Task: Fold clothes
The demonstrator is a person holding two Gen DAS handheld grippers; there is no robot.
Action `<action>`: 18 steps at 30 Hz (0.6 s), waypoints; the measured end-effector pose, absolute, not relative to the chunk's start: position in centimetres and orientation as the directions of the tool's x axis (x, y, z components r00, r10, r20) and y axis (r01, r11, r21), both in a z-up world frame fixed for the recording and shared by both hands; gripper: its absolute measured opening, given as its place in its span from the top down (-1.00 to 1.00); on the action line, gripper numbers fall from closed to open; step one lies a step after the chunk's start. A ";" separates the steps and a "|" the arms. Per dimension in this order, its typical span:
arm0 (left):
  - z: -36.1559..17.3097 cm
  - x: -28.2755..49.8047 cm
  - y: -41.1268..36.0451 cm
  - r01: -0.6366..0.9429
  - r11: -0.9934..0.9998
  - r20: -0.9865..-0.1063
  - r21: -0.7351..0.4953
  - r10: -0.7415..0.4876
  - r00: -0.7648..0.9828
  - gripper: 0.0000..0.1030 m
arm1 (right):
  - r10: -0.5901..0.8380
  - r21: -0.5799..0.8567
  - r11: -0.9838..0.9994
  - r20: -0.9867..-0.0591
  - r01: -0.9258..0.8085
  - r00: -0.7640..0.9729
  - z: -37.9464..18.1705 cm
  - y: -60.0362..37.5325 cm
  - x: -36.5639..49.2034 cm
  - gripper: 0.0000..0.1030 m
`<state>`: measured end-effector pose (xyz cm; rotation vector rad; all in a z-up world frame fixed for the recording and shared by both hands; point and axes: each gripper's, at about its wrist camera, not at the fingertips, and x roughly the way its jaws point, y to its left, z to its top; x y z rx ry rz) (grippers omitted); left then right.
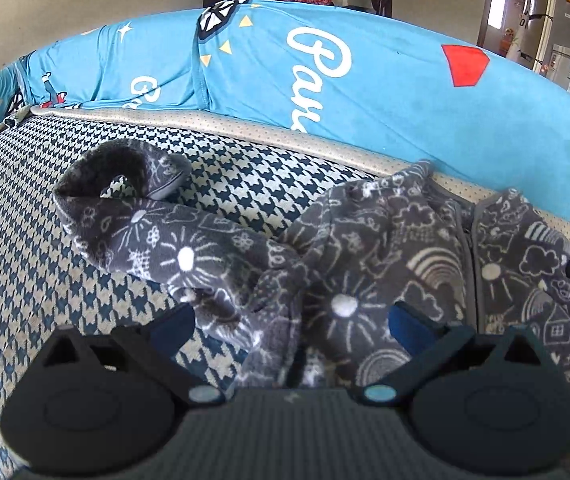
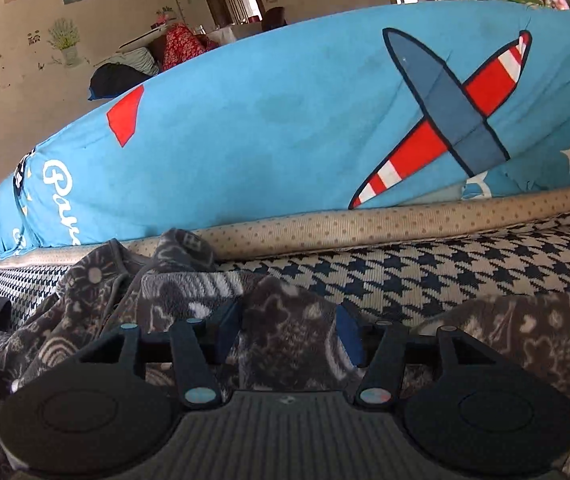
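Fleece, dark grey with white doodles all over it (suns, rainbows, clouds, little houses): that's the jacket (image 1: 385, 264) being folded, and it's lying on a sofa seat (image 1: 45, 264) covered in navy-and-cream houndstooth knit. In the left wrist view the body of the jacket fills the lower right of the frame, zipper running down near the right edge, while one sleeve (image 1: 157, 236) stretches out toward the upper left and curls over at the cuff. Behind it, across the whole top half, is a big bright blue cushion (image 1: 385, 80) with white script lettering and a red shape, and a beige dotted piping strip (image 1: 245, 128) runs between cushion and seat.

The left gripper (image 1: 291, 322) sits at the bottom centre with its jaws spread wide. Bunched fleece lies between the blue pads, but neither pad is pressing on it, so nothing's held.

Over in the right wrist view, the right gripper (image 2: 289, 330) is low over the jacket (image 2: 285, 320) too. Its jaws stand partly apart with a hump of fabric rising between them, and the pads look just clear of it. That same blue cushion (image 2: 265, 128) shows a red-and-white striped airplane print (image 2: 445, 120) in the upper right. Bare houndstooth seat (image 2: 425, 272) runs off to the right, and more fleece sits at the lower right corner.
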<state>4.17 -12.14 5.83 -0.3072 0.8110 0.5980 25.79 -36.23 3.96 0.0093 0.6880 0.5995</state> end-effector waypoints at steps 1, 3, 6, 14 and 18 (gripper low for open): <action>5.6 4.3 -12.4 -0.597 0.802 -0.758 -0.029 0.372 0.535 -1.00 | 0.522 0.192 0.830 -0.597 -0.523 0.609 3.8 -36.0 25.6 -0.01; 5.0 4.7 -12.9 -0.580 0.814 -0.775 -0.021 0.353 0.524 -1.00 | 0.505 0.152 0.832 -0.606 -0.533 0.615 3.4 -35.5 25.2 0.20; 4.3 5.0 -13.1 -0.564 0.825 -0.802 -0.032 0.316 0.507 -1.00 | 0.469 0.083 0.840 -0.608 -0.536 0.640 3.4 -34.9 24.5 0.60; 3.8 5.1 -13.5 -0.543 0.840 -0.828 -0.026 0.286 0.482 -1.00 | 0.316 0.000 0.921 -0.585 -0.389 0.747 4.1 -35.1 23.1 0.85; 3.4 4.9 -13.3 -0.551 0.834 -0.849 -0.018 0.278 0.449 -1.00 | 0.317 0.006 0.916 -0.626 -0.401 0.713 4.3 -35.3 22.0 0.56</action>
